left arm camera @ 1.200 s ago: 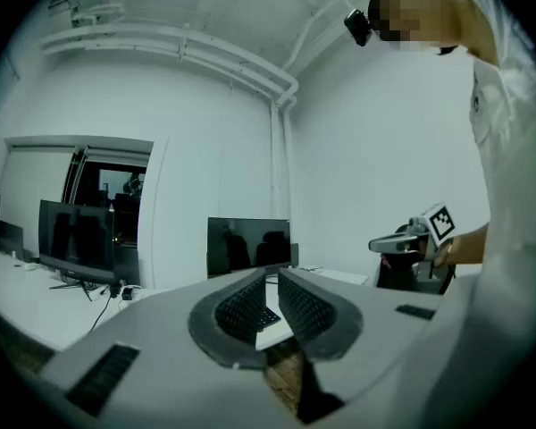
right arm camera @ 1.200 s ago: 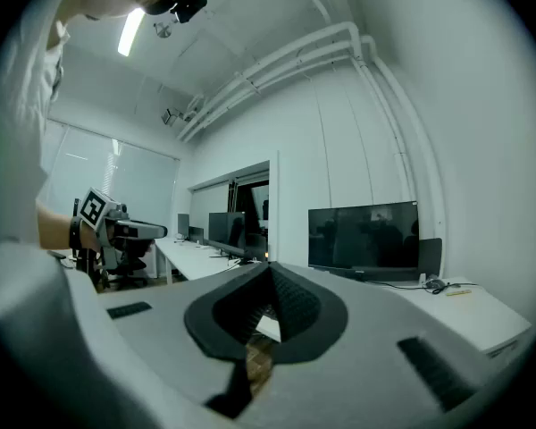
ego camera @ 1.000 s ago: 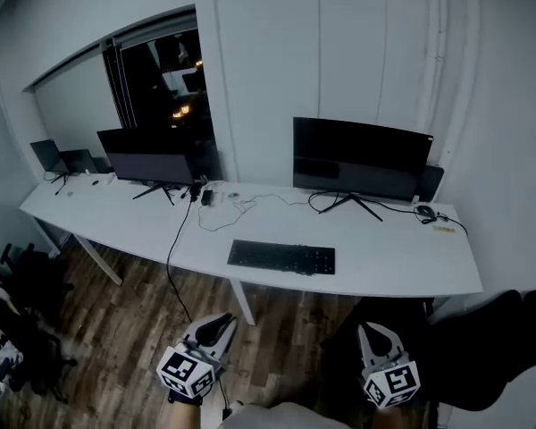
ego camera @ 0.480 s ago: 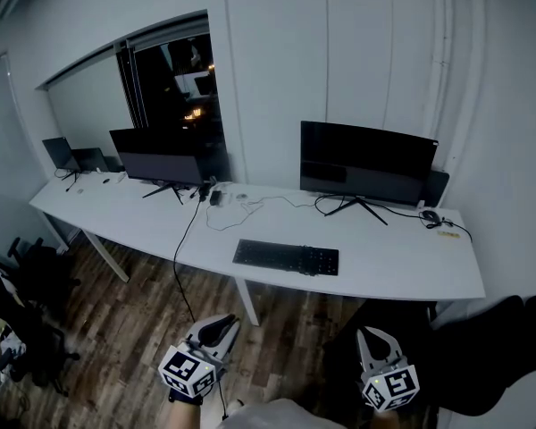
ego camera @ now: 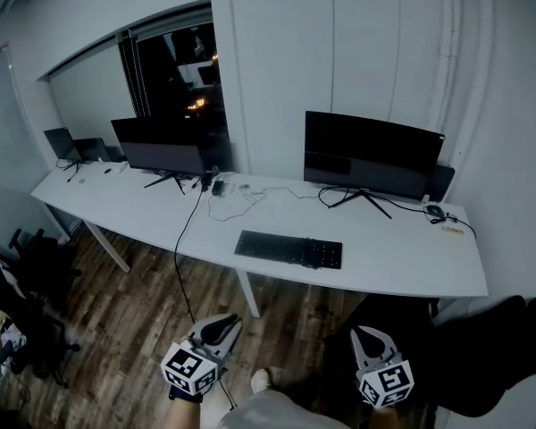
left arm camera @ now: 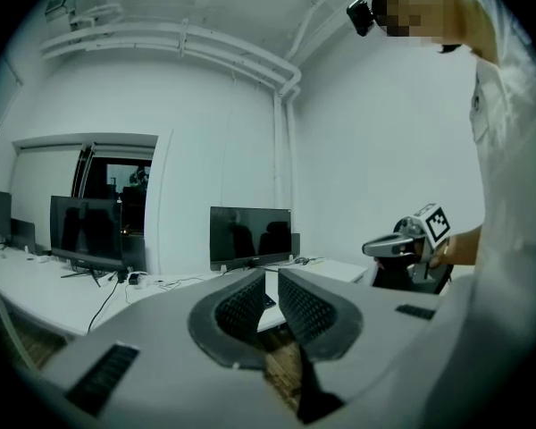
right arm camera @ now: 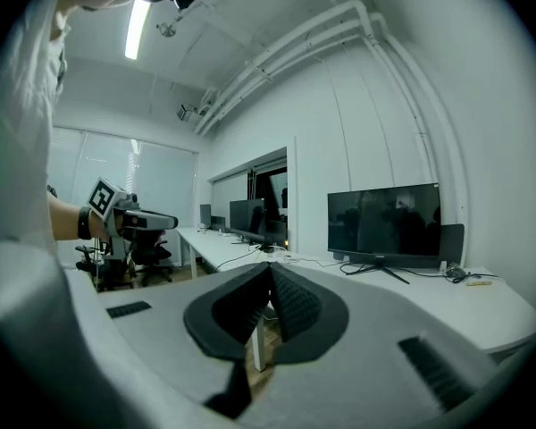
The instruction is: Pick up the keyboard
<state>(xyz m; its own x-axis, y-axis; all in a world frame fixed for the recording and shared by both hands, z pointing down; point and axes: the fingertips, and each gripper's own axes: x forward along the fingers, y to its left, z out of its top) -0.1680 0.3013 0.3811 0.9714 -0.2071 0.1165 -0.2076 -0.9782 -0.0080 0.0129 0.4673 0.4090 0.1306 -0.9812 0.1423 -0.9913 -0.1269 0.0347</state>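
Left gripper [ego camera: 218, 328] and right gripper [ego camera: 368, 339] are pressed together, empty, well short of the flat black keyboard [ego camera: 288, 249] on the long white table [ego camera: 402, 271]; step closer, spread them first

No legible text or markings

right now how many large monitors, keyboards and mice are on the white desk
large monitors: 2, the left monitor and the right monitor
keyboards: 1, the keyboard
mice: 1, the mouse
total: 4
Not counted: the small dark items at the far left end of the desk, too small to identify.
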